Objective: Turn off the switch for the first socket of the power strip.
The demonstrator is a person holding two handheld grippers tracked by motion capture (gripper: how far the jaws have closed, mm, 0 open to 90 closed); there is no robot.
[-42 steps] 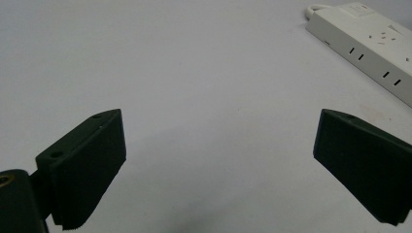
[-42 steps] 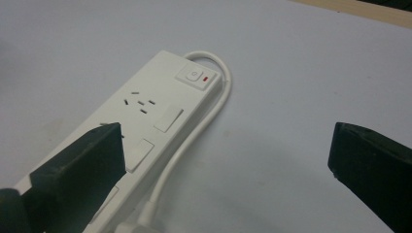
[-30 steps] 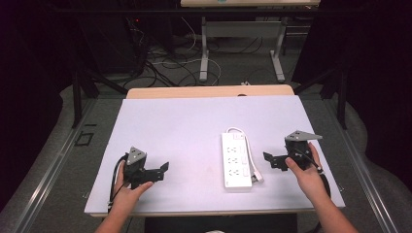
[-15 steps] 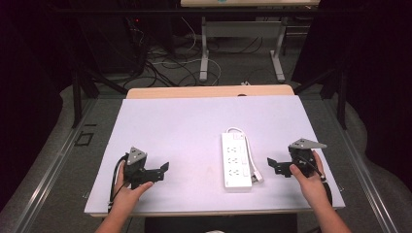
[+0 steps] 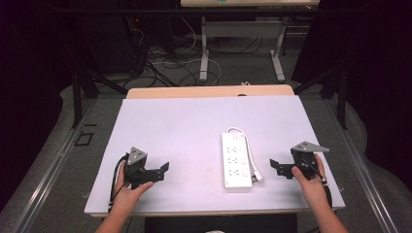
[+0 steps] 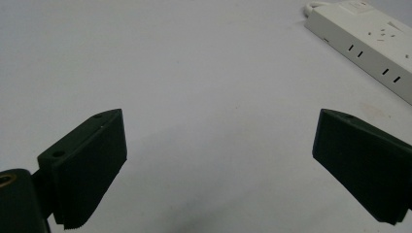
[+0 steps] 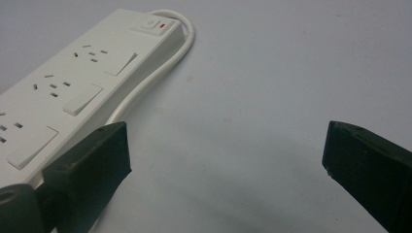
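A white power strip (image 5: 236, 160) lies flat on the pale table (image 5: 194, 131), right of the middle and toward the near edge, its long side running from near to far. Its white cord (image 5: 248, 150) loops out of the far end and runs back along the strip's right side, with the plug (image 5: 256, 175) lying by the near right corner.

The right gripper (image 5: 281, 168) sits low over the table just right of the strip, held in the person's right hand (image 5: 311, 182) near the table's right edge. Its jaws stand wide apart with nothing between them but bare tabletop. In the right gripper view (image 7: 223, 160) the strip (image 7: 73, 82) lies just beyond the left jaw, its sockets, its rocker switch with a small red mark (image 7: 156, 24) and the cord (image 7: 145, 85) alongside all plain to see; whether that jaw touches the strip cannot be told.

The left gripper (image 5: 161, 169) rests at the near left of the table, held in the left hand (image 5: 127, 187), well apart from the strip. Its jaws are likewise spread wide and empty. In the left gripper view (image 6: 218, 160) they frame bare table, and the strip (image 6: 369, 43) shows at the far right corner
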